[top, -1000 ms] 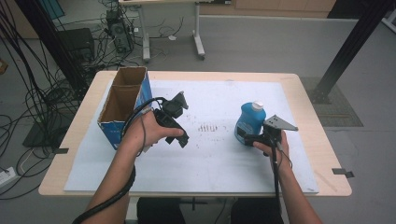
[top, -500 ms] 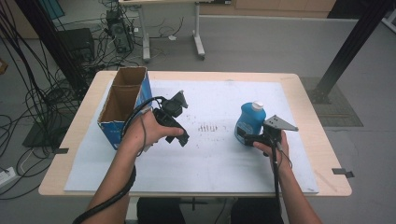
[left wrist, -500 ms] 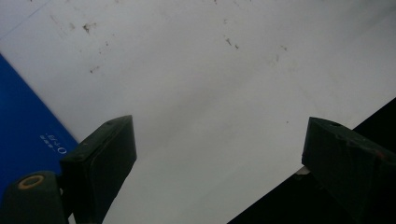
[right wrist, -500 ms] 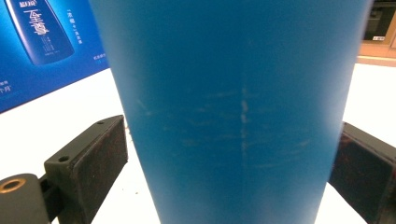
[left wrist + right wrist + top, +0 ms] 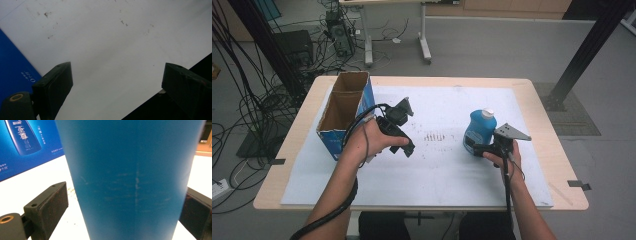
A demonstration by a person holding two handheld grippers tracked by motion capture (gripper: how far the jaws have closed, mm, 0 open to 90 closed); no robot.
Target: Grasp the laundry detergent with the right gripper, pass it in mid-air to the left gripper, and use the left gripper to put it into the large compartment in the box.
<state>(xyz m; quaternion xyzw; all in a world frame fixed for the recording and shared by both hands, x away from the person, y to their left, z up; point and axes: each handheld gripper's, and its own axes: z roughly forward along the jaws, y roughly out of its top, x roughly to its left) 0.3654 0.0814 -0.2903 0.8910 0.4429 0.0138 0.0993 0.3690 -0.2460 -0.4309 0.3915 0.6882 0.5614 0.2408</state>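
A blue bottle (image 5: 479, 127) with a white cap stands upright right of centre on the white sheet (image 5: 437, 170). My right gripper (image 5: 475, 148) is low against its base. In the right gripper view the bottle (image 5: 130, 170) stands between the two wide-apart jaws, with a small gap on the left side, so the gripper (image 5: 126, 192) is open around it. My left gripper (image 5: 404, 145) is held above the sheet just right of the cardboard box (image 5: 343, 114). It is open (image 5: 117, 72) with nothing between its jaws, and the box's blue side (image 5: 13, 67) is at the left.
The open-topped box has two compartments and stands at the table's left edge. Small dark marks (image 5: 434, 136) dot the sheet's middle. A black post (image 5: 582, 55) rises beyond the right corner, and cables (image 5: 257, 100) lie on the floor at the left.
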